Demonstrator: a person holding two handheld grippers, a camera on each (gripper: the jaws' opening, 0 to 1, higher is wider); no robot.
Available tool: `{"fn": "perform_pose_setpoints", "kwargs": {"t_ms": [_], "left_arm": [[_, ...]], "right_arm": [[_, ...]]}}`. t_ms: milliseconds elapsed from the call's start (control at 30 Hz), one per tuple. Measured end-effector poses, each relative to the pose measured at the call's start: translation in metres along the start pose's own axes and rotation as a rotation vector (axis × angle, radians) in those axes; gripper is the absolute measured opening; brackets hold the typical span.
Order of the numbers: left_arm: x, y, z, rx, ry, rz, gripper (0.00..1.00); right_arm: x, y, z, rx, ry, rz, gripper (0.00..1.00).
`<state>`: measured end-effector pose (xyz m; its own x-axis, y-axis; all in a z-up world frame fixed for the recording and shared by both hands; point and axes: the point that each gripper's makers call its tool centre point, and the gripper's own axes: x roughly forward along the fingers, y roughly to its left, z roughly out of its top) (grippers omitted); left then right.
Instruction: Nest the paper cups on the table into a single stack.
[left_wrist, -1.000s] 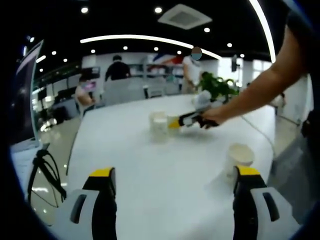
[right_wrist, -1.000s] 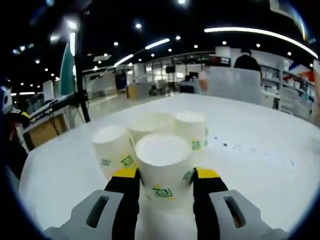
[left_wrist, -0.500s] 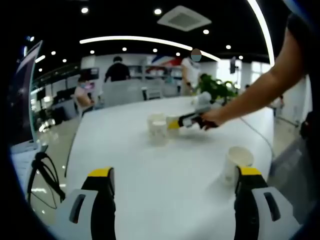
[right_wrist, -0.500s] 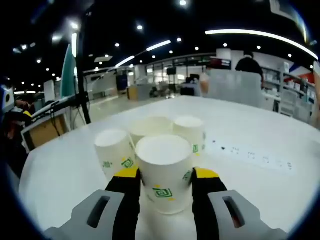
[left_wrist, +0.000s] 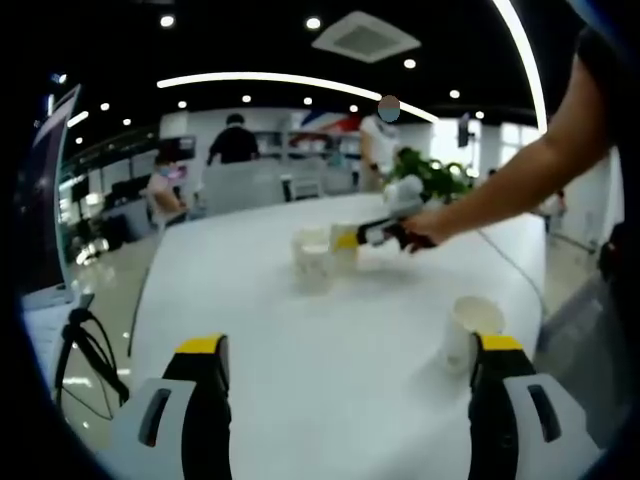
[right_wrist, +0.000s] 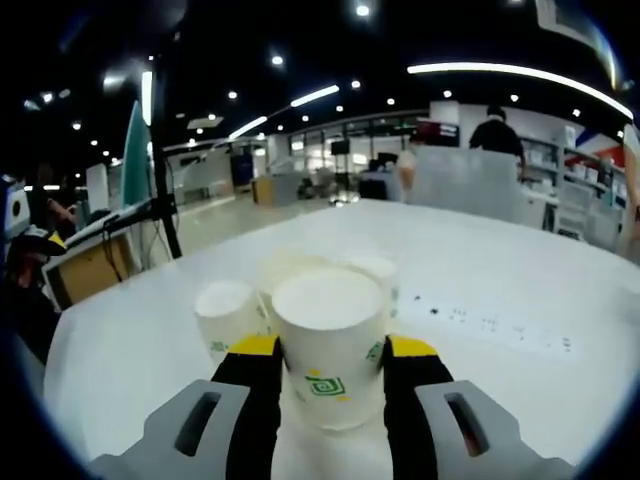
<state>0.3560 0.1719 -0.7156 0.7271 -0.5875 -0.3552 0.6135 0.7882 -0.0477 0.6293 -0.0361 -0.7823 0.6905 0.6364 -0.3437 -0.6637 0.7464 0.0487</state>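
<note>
**Right gripper clamped on a cup beside the cluster**

My right gripper (right_wrist: 332, 352) has its two yellow-tipped jaws pressed against the sides of a paper cup (right_wrist: 329, 335), so it is holding that cup upright, open mouth up, a green mark showing on its wall. Just beyond the held cup stand the others: one cup (right_wrist: 229, 315) to its left and near, two more behind it, blurred, their rims close together. All rest on the white table (right_wrist: 500, 300). I cannot tell whether the held cup touches the table or is lifted off it.

My left gripper (left_wrist: 350, 360) has its jaws spread wide with nothing between them, only bare table (left_wrist: 300, 340). A lone cup (left_wrist: 468, 328) stands just beside its right jaw, outside the gap. Farther across the table from that cup I see the right gripper (left_wrist: 385, 232) in a hand (left_wrist: 425, 228), its yellow tip at the cluster of cups (left_wrist: 320, 255), well apart from the lone cup. A forearm runs from the hand up to the right. Beyond the cluster a green plant (left_wrist: 435, 175) sits near the far table edge, and people stand in the office behind.
</note>
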Motion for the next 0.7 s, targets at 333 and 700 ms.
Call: {"fn": "perform_pose_setpoints", "kwargs": {"t_ms": [333,700], "left_arm": [[0.002,-0.005,0.007,-0.001,-0.014,-0.013,0.99],[0.0,-0.005,0.009,-0.002,-0.006,-0.021,0.99]], "right_arm": [[-0.01,-0.007,0.025,-0.003,-0.021,-0.003,0.36],[-0.019,-0.011,0.059,-0.026,-0.037,-0.001,0.36]]}}
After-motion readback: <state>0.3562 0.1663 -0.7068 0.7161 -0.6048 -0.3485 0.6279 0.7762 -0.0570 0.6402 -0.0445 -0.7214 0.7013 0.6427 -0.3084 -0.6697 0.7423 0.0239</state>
